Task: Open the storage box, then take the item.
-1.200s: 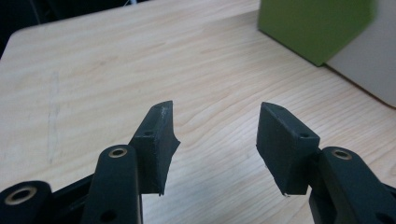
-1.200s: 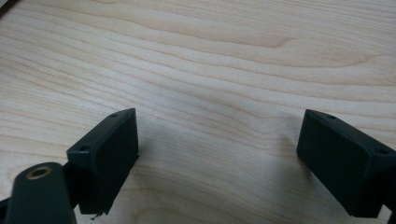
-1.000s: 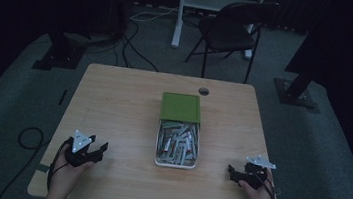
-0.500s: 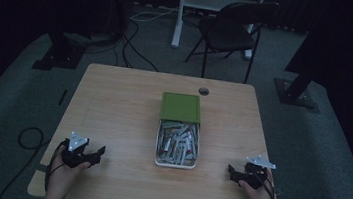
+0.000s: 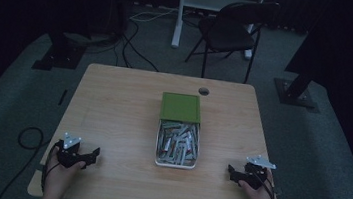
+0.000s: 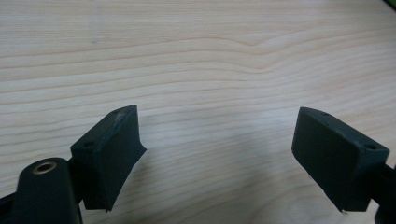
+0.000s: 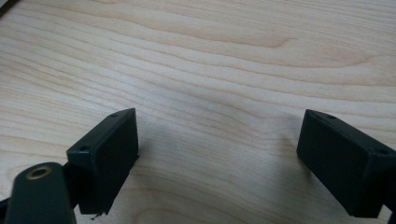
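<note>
A white box [image 5: 177, 147] full of small tubes sat in the middle of the wooden tabletop [image 5: 113, 107]. Its green lid [image 5: 180, 107] lay touching it at 12 o'clock. The left gripper [image 5: 92, 154] rested well apart at 8 o'clock, its jaws spread wide over bare wood, holding nothing. The right gripper [image 5: 230, 171] rested at 4 o'clock, jaws wide apart too. A dark chair [image 5: 232, 33] stood behind the tabletop.
</note>
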